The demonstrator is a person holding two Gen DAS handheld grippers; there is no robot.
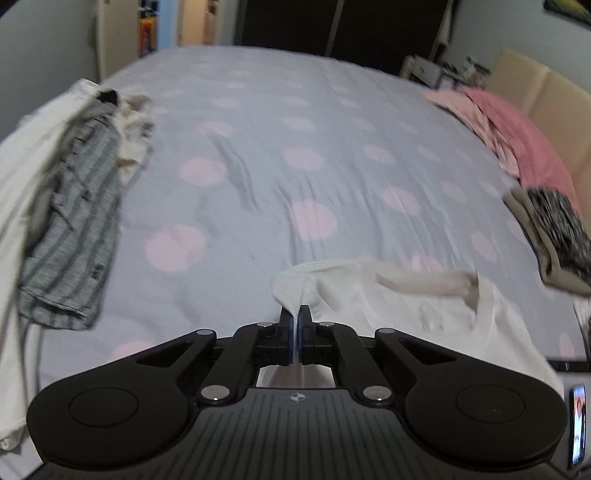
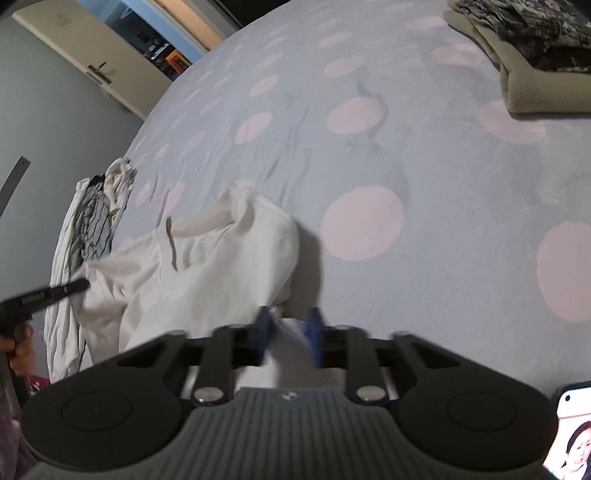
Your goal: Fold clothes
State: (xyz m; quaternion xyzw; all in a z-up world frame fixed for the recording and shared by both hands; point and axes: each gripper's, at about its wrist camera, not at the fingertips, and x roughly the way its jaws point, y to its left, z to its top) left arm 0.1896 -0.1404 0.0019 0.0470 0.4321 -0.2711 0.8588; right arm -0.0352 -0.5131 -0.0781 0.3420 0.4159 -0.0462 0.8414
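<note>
White garment (image 1: 388, 302) pinched by both hand-held grippers; striped clothes (image 1: 74, 221) left, folded stack (image 1: 554, 236) right.

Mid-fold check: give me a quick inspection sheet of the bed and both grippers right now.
Surface: polka-dot bedsheet, wrinkled in the middle.
Job's things: white garment bunched at the near edge; unfolded clothes pile at the left; folded stack far right.
Clutter: pink bedding near the headboard; phone with its screen lit.
Grippers: left gripper shut on the white garment; right gripper has fabric between its fingers, view blurred.
Cables: nothing seen.
Surroundings: open door, dark wardrobe.
</note>
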